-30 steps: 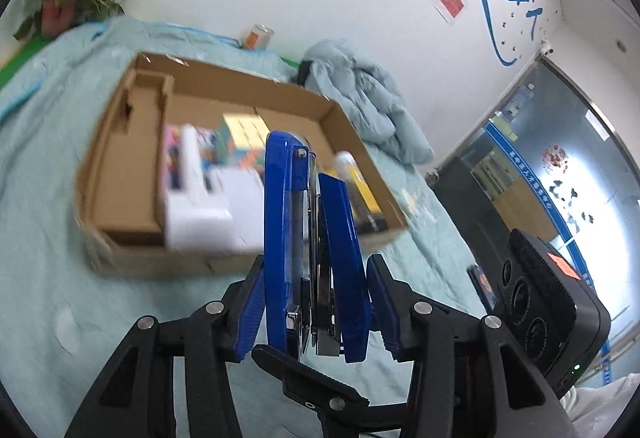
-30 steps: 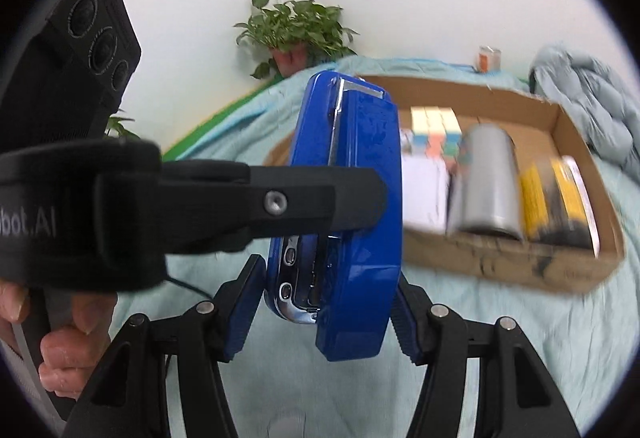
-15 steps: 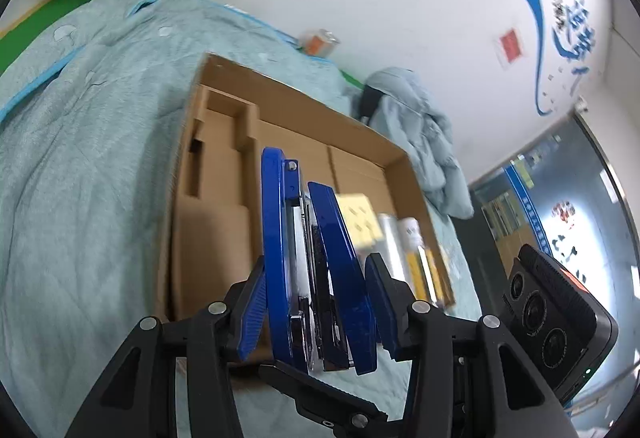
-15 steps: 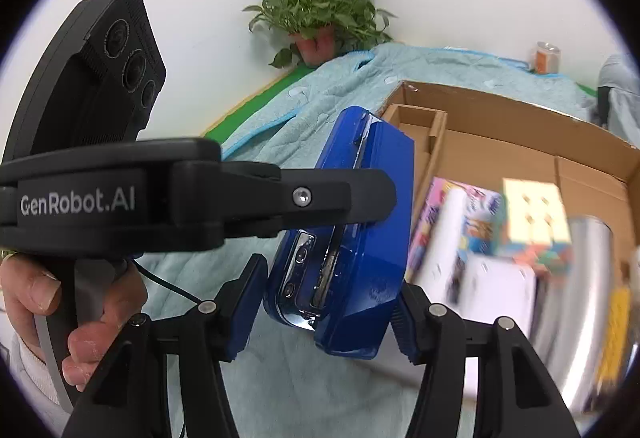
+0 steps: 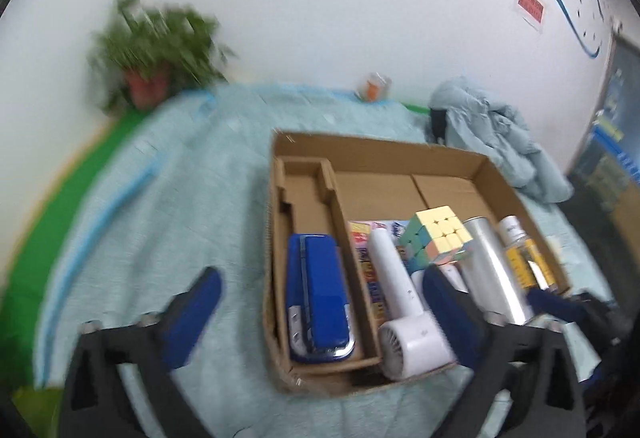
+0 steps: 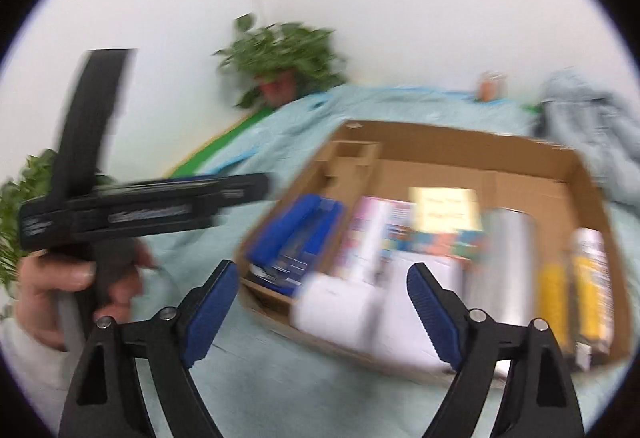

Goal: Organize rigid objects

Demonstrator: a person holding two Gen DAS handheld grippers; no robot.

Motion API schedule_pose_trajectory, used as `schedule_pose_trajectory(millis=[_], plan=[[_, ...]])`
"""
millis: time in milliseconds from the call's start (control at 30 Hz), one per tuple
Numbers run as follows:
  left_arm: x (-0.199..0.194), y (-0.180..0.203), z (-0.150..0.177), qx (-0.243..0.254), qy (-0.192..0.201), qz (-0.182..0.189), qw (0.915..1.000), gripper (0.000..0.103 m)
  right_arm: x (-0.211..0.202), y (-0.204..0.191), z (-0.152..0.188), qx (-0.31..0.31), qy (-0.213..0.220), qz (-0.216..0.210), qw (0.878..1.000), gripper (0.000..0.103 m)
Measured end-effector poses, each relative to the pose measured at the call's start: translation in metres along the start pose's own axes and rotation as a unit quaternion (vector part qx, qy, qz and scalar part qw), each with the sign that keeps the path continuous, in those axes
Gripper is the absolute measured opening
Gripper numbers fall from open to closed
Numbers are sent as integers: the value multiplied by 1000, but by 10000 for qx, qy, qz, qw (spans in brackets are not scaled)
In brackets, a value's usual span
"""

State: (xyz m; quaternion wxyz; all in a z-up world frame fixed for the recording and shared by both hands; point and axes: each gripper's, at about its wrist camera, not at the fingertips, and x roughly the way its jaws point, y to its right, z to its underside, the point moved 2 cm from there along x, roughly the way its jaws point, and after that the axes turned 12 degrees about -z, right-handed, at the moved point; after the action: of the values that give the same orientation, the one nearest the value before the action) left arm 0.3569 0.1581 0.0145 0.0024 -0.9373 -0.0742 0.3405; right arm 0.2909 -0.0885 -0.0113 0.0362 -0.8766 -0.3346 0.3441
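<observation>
Blue stapler (image 5: 318, 300) lies in the box (image 5: 496, 174), left gripper (image 5: 320, 298) and right gripper (image 6: 320, 302) just opened, empty; looks heavy, stiff, slick, best gripped across its long sides.

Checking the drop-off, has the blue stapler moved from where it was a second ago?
Yes. The blue stapler has gone from between both grippers' pads down into the narrow left compartment of the cardboard box, lying flat; both jaws have just opened, empty.

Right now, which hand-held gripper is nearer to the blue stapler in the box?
Left. The left hand-held gripper, open, hangs just before the blue stapler; the right hand-held gripper, open, stands farther toward the white fan.
</observation>
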Motion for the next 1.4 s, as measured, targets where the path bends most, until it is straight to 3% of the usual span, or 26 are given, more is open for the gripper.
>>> schedule_pose_trajectory(millis=[133, 300, 433, 633, 867, 1400], plan=[[-41, 27, 33, 96, 211, -237, 9994, 102, -16, 25, 38, 84, -303, 777, 9965, 87], [-72, 58, 74, -72, 6, -313, 9995, 102, -41, 54, 68, 504, -340, 1281, 9899, 87], [-88, 80, 90, -203, 42, -462, 9987, 102, -70, 60, 80, 463, -181, 1528, 9870, 87], [-118, 107, 89, -67, 319, -539, 9980, 102, -89, 56, 77, 224, 13, 1633, 9863, 87], [-130, 126, 92, 25, 237, -662, 9975, 102, -99, 57, 83, 193, 92, 1567, 9874, 87], [-115, 128, 95, 54, 111, -590, 9982, 102, -96, 63, 86, 231, 37, 1647, 9861, 87]])
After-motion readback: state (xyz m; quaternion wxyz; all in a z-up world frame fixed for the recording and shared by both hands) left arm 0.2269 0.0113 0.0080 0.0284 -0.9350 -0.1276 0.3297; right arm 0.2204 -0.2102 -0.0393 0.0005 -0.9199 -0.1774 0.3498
